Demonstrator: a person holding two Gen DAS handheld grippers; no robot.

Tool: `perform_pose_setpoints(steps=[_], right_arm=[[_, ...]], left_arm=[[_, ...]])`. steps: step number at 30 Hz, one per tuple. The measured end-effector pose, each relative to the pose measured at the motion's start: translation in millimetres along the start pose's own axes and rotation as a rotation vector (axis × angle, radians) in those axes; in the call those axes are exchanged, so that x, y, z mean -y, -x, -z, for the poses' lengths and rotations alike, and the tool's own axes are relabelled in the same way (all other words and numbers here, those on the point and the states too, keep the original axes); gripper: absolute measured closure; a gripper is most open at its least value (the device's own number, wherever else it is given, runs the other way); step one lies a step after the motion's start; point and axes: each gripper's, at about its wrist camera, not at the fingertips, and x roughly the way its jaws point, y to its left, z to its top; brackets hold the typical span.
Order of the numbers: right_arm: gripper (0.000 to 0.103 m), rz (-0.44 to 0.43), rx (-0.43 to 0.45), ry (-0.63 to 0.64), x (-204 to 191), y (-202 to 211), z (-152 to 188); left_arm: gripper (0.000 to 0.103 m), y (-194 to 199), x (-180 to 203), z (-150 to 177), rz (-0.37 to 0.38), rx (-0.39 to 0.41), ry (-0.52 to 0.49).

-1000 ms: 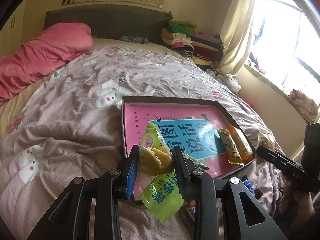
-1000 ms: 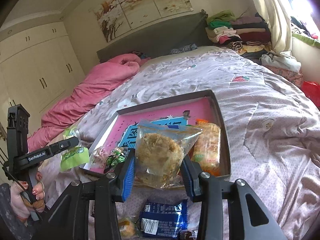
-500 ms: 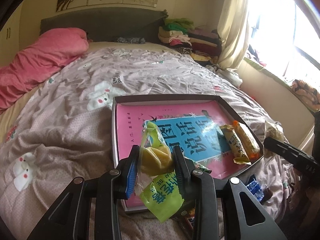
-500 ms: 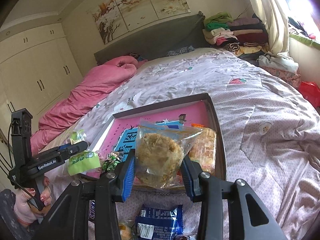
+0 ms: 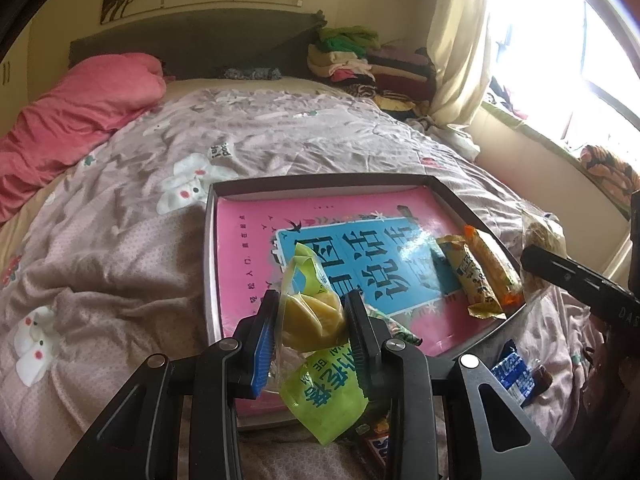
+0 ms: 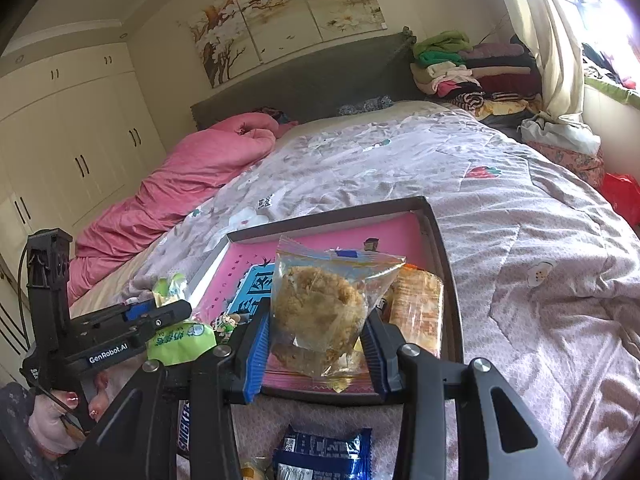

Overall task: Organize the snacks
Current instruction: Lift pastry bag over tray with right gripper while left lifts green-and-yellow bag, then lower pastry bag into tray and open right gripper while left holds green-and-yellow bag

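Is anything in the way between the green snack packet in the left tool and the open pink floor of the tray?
Nothing visible. The green snack packet hangs over the tray's near edge; the orange packets lie off at its right side.

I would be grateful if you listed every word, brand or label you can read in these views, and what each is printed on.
"GenRobot.AI": on the side of the left tongs.
"DAS", cut off: on the right tongs' body.
Large Chinese characters on the pink and blue book in the tray: upside down, not reliably readable.
Green snack packet: Chinese print, creased, unreadable.
Blue wrapper and orange packets: print too small.
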Motion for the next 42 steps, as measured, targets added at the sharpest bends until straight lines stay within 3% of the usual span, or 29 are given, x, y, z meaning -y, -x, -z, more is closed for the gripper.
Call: perform_pose_setpoints(steps=[20,42], right_arm=[[0.061,-0.028,-0.024,0.014,-9.2,-23.5,-4.1],[0.061,-0.003,-0.124,0.075,-23.0,-59.1,12.8]], left_arm=[[0.068,-11.6,6.1,-2.6,-0.009,0.0,-0.03],[0.068,-15.6,20.5,3.0,-0.007,-0.005,-0.102]])
